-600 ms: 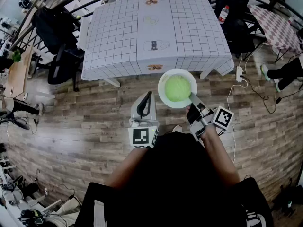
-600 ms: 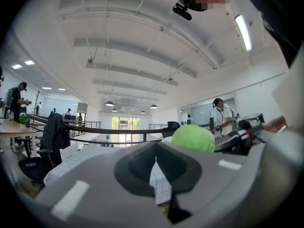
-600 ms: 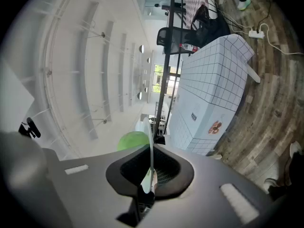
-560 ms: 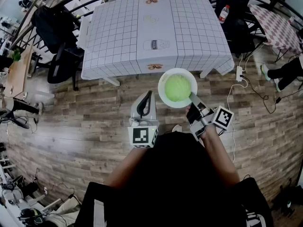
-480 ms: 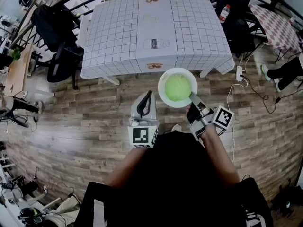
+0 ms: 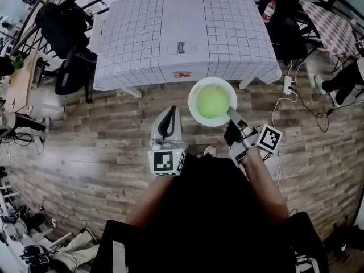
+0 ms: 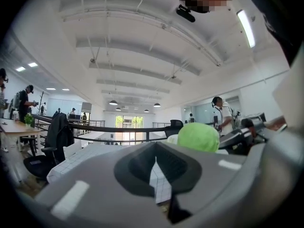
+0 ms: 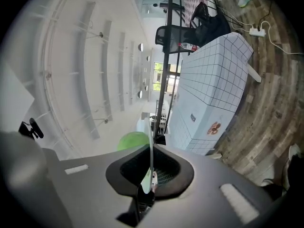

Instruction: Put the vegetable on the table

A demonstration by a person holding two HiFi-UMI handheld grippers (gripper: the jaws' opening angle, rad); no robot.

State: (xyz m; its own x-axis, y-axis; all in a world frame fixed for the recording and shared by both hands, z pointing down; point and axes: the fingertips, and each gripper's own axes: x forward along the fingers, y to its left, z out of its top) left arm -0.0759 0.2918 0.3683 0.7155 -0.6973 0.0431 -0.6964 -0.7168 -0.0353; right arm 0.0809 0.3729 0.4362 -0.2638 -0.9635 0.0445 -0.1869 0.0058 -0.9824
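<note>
Vegetable (image 6: 212, 101), round and pale green, sitting in the middle of a white plate (image 6: 196, 115). Carried in the air just short of the near edge of the checked-cloth table (image 6: 136, 38), not on it. Plate rim pinched at its near right side by the clenched jaws of the right gripper (image 6: 234, 120). Just left of the plate, the left gripper (image 6: 169, 114), jaws together on nothing. Below everything, wooden floor (image 6: 85, 141).
</note>
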